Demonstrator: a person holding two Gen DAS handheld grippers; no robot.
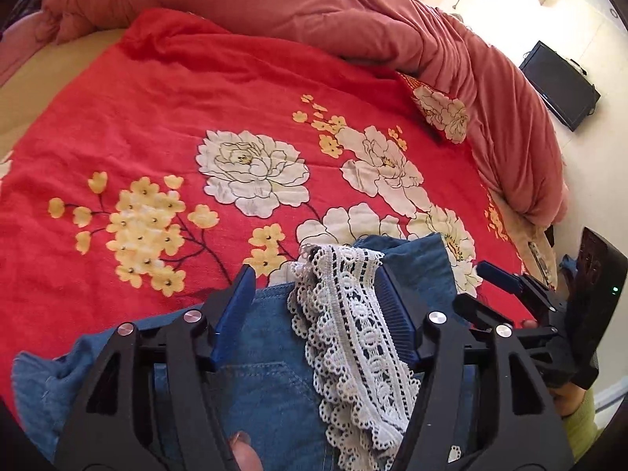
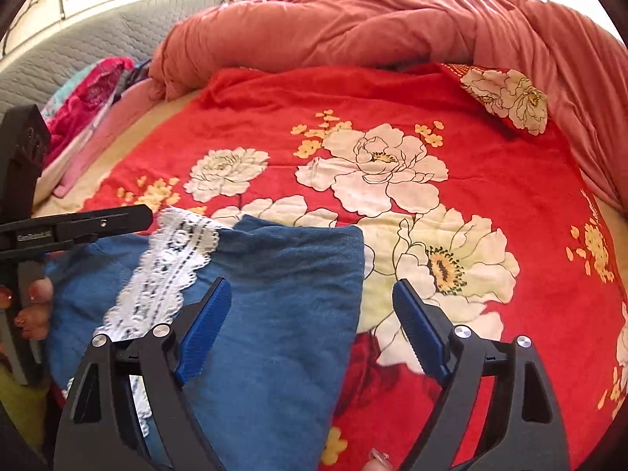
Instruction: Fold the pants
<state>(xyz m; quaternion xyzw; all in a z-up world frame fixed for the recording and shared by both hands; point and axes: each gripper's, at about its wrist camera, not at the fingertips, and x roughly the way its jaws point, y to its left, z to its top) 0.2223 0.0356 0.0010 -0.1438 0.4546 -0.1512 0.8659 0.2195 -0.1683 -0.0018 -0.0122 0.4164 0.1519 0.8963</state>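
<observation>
Blue denim pants with a white lace trim lie on the red floral blanket. My left gripper is open, its blue fingers on either side of the lace strip and the denim under it. In the right wrist view the pants lie bunched at lower left with the lace across them. My right gripper is open above the pants' right edge, its left finger over the denim, its right finger over the blanket. The left gripper shows at the left edge.
A rolled pink-red duvet runs along the far and right sides of the bed. Pink and red clothes lie at the far left by a grey headboard. A black monitor sits by the wall.
</observation>
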